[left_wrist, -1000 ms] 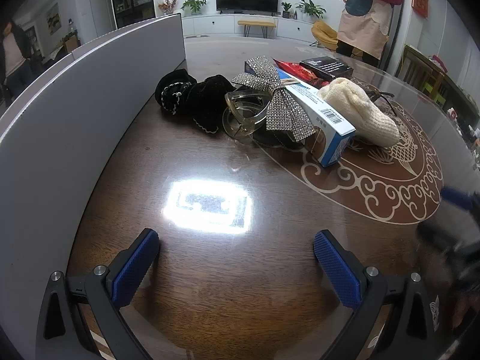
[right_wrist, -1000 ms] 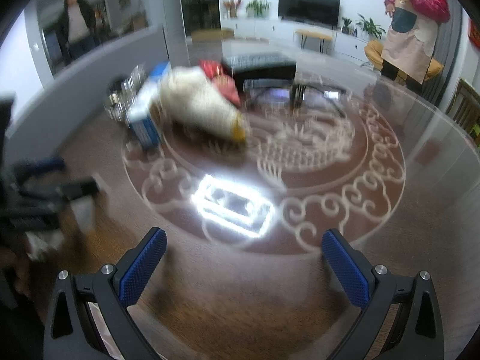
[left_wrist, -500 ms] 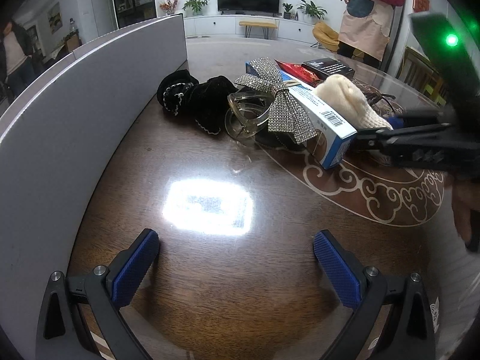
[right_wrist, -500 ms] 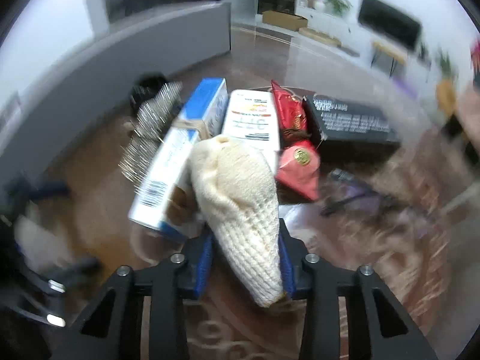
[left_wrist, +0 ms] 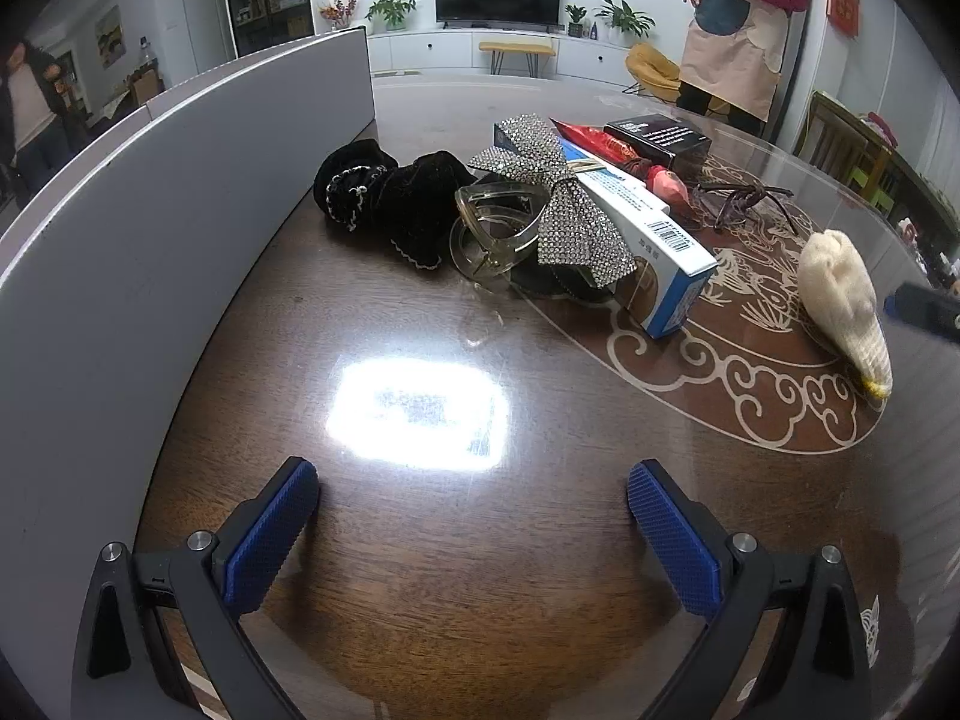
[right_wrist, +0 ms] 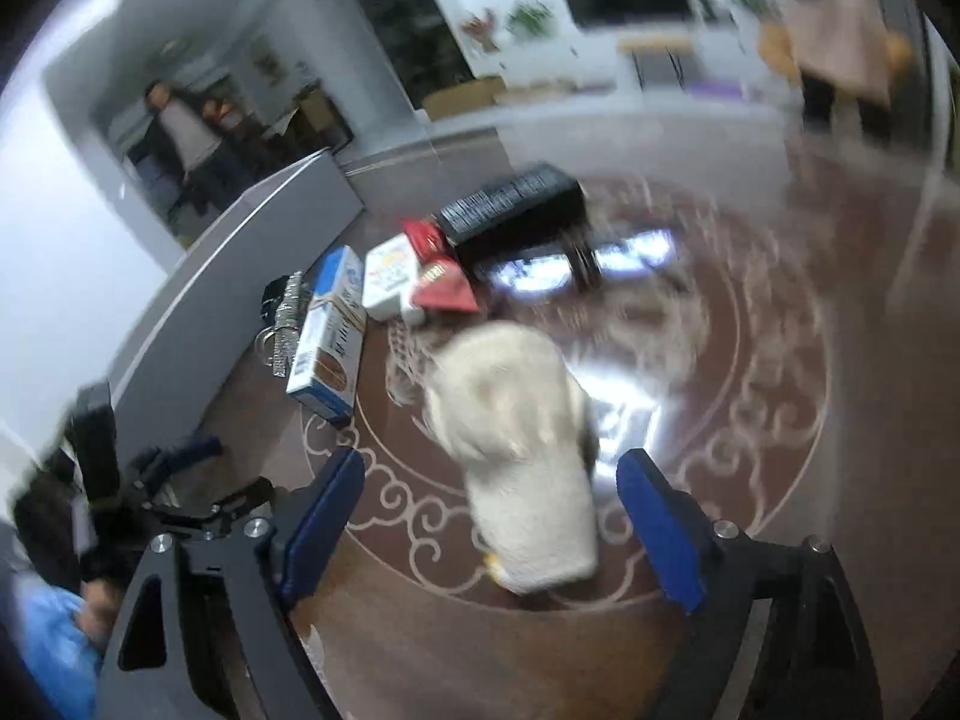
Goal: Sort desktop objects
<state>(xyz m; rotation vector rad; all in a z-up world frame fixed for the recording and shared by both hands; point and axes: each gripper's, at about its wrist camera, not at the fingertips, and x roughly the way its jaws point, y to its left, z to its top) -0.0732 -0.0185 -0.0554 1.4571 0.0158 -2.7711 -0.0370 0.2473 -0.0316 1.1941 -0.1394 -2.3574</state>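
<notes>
While the right tongs (right_wrist: 489, 519), just opening, are straddling the cream knit sock (right_wrist: 516, 456) ungripped, withdrawing could be snagging it; left tongs (left_wrist: 471, 525) are gaping empty.

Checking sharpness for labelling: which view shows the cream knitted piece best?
The left wrist view. There the cream knitted piece lies sharp and whole on the table, apart from the blue-and-white box. The right wrist view shows it larger but motion-blurred, between the right gripper's open jaws, which have just been opening.
</notes>
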